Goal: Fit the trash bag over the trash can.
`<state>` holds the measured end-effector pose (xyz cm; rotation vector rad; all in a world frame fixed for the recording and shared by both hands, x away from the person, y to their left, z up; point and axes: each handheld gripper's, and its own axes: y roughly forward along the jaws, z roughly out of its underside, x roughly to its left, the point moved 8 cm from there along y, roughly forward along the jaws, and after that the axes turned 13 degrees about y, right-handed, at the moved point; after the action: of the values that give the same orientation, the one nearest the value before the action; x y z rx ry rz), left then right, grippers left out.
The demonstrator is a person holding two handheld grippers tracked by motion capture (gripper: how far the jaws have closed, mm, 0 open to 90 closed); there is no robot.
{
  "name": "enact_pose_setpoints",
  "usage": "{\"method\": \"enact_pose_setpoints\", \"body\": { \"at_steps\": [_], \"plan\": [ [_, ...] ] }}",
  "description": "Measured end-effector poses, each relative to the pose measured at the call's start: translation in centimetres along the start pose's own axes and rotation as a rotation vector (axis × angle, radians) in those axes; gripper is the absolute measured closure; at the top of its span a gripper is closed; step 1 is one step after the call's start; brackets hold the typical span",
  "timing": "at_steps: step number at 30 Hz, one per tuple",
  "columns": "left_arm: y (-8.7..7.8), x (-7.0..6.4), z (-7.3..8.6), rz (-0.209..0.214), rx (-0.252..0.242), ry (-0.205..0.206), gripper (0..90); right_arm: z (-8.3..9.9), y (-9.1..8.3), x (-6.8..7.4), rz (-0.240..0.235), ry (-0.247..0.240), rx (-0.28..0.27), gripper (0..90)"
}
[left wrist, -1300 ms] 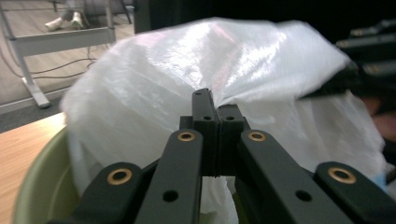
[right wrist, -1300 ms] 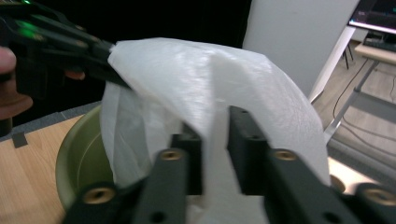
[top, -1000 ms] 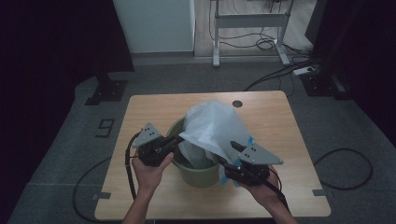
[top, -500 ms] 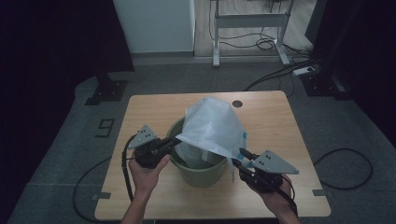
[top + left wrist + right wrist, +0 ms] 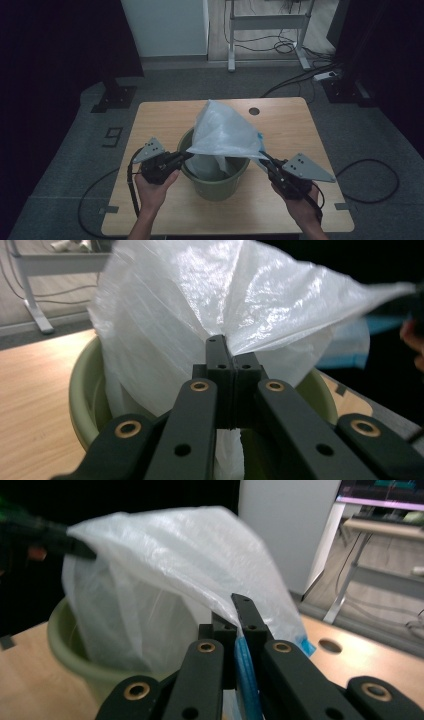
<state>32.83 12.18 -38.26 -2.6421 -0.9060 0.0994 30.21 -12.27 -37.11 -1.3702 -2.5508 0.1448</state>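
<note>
Your left tool and right tool each clench the bag hem over the bucket. It's thin, slippery film; grip only its edges and stretch gently.

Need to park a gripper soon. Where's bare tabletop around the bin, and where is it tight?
Bare wood lies along the far edge of the table behind the green bin, either side of the cable hole. The near strip is crowded: both grippers flank the bin, pinching the plastic bag.
</note>
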Motion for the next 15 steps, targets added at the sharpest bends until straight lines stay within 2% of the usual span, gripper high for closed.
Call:
{"method": "enact_pose_setpoints", "body": {
  "at_steps": [5,10,11,13,15],
  "plan": [
    [-0.1,-0.4,0.8,0.027,0.036,0.009,88.2,-2.2,1.0,0.7,-0.008,-0.024,-0.03,88.7],
    [-0.1,-0.7,1.3,0.055,0.048,0.011,83.2,-2.5,2.5,2.1,-0.034,-0.05,-0.019,88.8],
    [-0.1,-0.7,1.3,0.054,0.054,0.015,79.5,-2.4,2.8,2.4,-0.037,-0.056,-0.016,88.8],
    [-0.3,-0.6,1.3,0.01,0.048,0.032,68.7,-2.2,3.4,2.8,-0.048,-0.062,-0.006,88.9],
    [-0.5,-0.7,1.1,-0.006,0.051,0.051,53.9,-2.1,3.8,2.9,-0.056,-0.062,0.001,88.9]
  ]
}}
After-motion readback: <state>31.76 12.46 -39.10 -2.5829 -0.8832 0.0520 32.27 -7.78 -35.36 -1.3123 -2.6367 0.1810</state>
